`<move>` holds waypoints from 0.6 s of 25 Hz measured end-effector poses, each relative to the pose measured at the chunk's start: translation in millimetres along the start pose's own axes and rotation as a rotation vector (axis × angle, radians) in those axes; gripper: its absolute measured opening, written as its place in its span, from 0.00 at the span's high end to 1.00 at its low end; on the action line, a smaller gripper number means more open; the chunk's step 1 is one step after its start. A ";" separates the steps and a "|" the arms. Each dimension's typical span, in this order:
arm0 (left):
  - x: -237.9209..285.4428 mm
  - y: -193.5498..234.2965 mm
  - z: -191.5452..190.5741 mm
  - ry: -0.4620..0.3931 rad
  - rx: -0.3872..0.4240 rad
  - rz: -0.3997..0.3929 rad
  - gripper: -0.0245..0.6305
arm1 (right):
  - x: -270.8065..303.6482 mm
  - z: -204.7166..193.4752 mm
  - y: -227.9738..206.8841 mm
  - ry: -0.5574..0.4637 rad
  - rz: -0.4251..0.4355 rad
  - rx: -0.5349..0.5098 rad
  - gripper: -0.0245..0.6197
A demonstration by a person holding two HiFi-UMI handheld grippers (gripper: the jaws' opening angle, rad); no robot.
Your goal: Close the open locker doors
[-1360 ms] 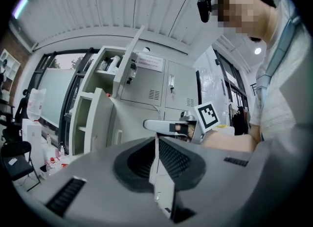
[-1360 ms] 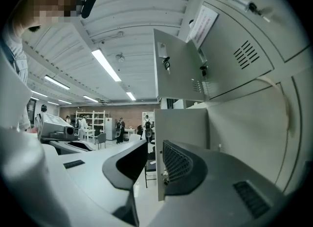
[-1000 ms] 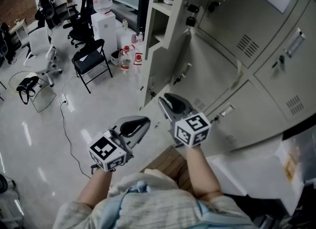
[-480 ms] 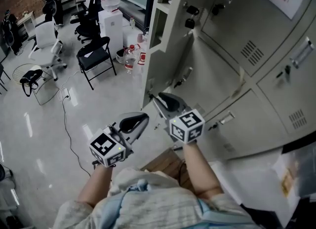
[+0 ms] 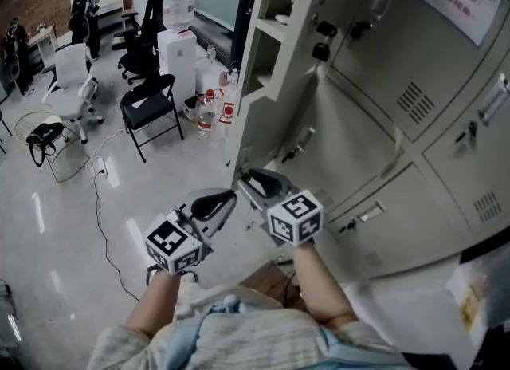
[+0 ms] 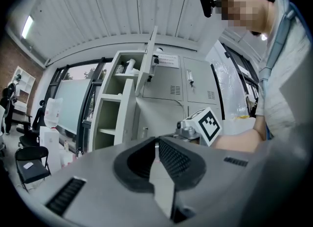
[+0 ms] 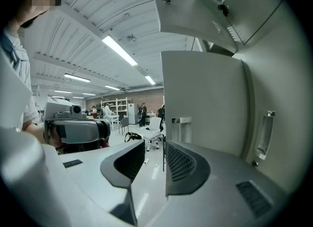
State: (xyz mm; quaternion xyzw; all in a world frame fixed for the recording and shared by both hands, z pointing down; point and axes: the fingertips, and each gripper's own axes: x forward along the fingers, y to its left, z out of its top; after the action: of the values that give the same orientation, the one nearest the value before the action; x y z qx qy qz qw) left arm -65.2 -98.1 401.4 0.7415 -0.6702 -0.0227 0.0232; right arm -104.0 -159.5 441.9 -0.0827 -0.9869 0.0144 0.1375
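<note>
The grey lockers (image 5: 446, 121) fill the right of the head view. A lower locker door (image 5: 343, 121) stands ajar, with its handle (image 5: 299, 141) facing me. Left of it are open compartments with shelves (image 5: 271, 29). My right gripper (image 5: 247, 177) is by that door's lower free corner; its jaws are opening and nothing is between them. In the right gripper view the door (image 7: 205, 103) stands just right of the right gripper (image 7: 154, 147), and an upper door (image 7: 195, 15) hangs swung out above. My left gripper (image 5: 229, 196) hangs beside it over the floor, shut and empty, as the left gripper (image 6: 156, 142) shows.
A black folding chair (image 5: 147, 97), a water dispenser (image 5: 177, 37) and bottles (image 5: 205, 109) stand on the glossy floor left of the lockers. A white office chair (image 5: 68, 73), a dark bag (image 5: 44, 133) and a floor cable (image 5: 103, 201) lie further left. White sheeting (image 5: 414, 297) is at lower right.
My right gripper has drifted left and lower toward the ajar door's corner. The view has shifted slightly; the left gripper has hardly moved.
</note>
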 end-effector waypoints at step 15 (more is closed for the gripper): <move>-5.3 87.0 -41.5 0.001 -0.031 -0.222 0.95 | 50.1 -10.3 -32.3 -0.088 -0.210 0.015 0.80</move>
State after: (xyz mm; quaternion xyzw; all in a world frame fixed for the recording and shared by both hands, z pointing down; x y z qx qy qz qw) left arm -149.4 -101.4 448.5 0.8107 -0.5835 -0.0352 0.0323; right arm -153.8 -182.8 466.9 0.0227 -0.9951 0.0111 0.0954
